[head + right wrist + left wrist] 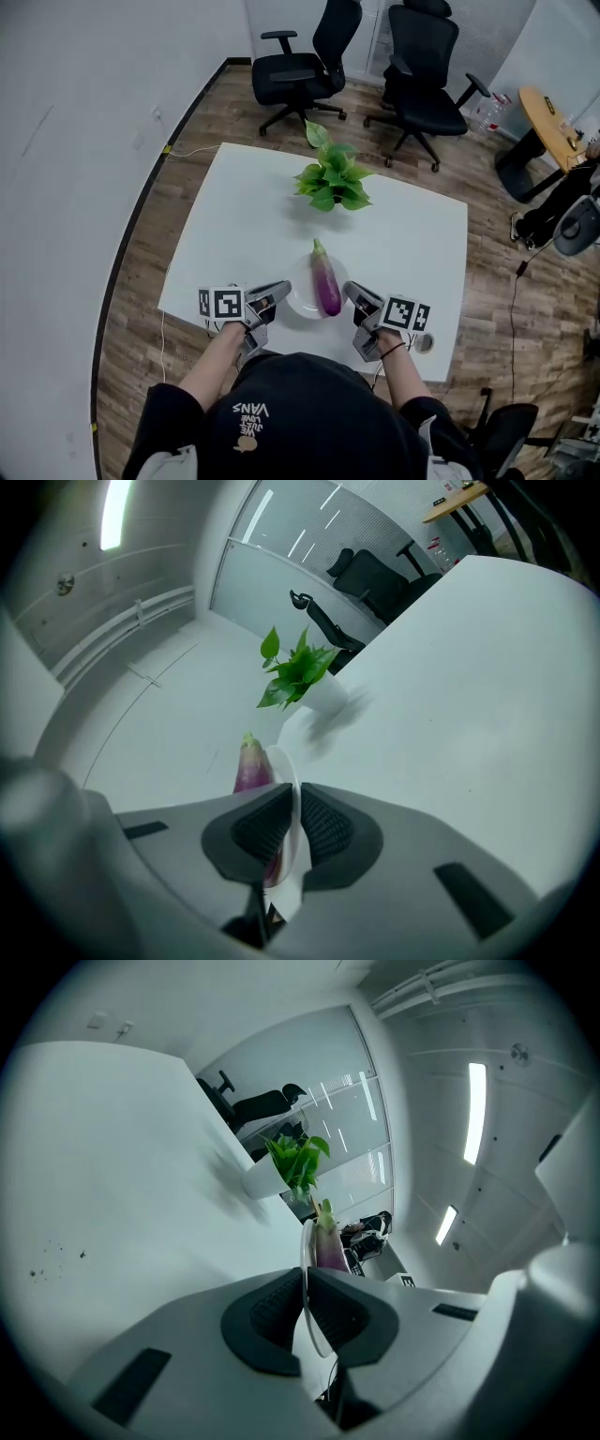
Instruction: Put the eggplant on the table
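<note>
Eggplant (326, 281) lies on the white plate (298, 302), which sits on the table (244, 197). Left gripper (275, 292) and right gripper (355, 296) each pinch the plate's rim from opposite sides. It looks glossy, light, firm and roll-prone; grasp across its thick purple middle.

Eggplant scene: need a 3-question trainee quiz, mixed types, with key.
1. True or false: the eggplant lies bare on the table.
2. The left gripper and right gripper are both shut on: A) the eggplant B) the plate rim C) a cup.
3. Fill in: beyond the eggplant on the table stands a potted ____.
Key: 1 false, it lies on the plate. 2 B. 3 plant.
</note>
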A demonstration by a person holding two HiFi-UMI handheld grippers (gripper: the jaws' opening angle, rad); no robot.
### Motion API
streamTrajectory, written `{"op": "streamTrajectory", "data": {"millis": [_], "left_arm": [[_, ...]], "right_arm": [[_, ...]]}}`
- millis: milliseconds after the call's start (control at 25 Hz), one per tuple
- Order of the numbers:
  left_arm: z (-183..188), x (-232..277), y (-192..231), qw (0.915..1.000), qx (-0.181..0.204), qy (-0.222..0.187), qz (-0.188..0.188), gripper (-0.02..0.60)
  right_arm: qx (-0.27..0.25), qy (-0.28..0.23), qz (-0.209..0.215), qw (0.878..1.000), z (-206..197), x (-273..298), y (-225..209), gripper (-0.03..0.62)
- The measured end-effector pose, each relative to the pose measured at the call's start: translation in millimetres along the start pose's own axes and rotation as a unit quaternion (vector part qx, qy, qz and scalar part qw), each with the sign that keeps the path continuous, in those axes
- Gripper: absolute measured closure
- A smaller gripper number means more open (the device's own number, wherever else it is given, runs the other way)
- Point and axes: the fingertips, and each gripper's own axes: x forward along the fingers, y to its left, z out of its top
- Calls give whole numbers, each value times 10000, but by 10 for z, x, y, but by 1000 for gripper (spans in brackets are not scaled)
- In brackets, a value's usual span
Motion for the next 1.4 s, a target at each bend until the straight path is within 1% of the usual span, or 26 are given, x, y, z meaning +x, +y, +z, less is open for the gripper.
{"op": "streamTrajectory", "data": {"millis": [280, 520, 960, 1120, 1400], "left_arm": [[85, 39, 122, 9999, -106, 62, 16, 557], [128, 76, 202, 9999, -122, 83, 40, 557], [112, 128, 406, 9994, -193, 185, 229, 555], [129, 148, 424, 9993, -139, 228, 261, 556], [86, 222, 560, 9983, -163, 378, 420, 557]], "right_arm": [[33, 8, -105, 9999, 44, 125, -59, 557], [-15, 42, -160, 9999, 77, 190, -95, 557], [46, 141, -299, 9994, 27, 321, -242, 557], [50, 166, -335, 9993, 24, 349, -284, 557], [58, 254, -494, 9984, -27, 416, -442, 557]]}}
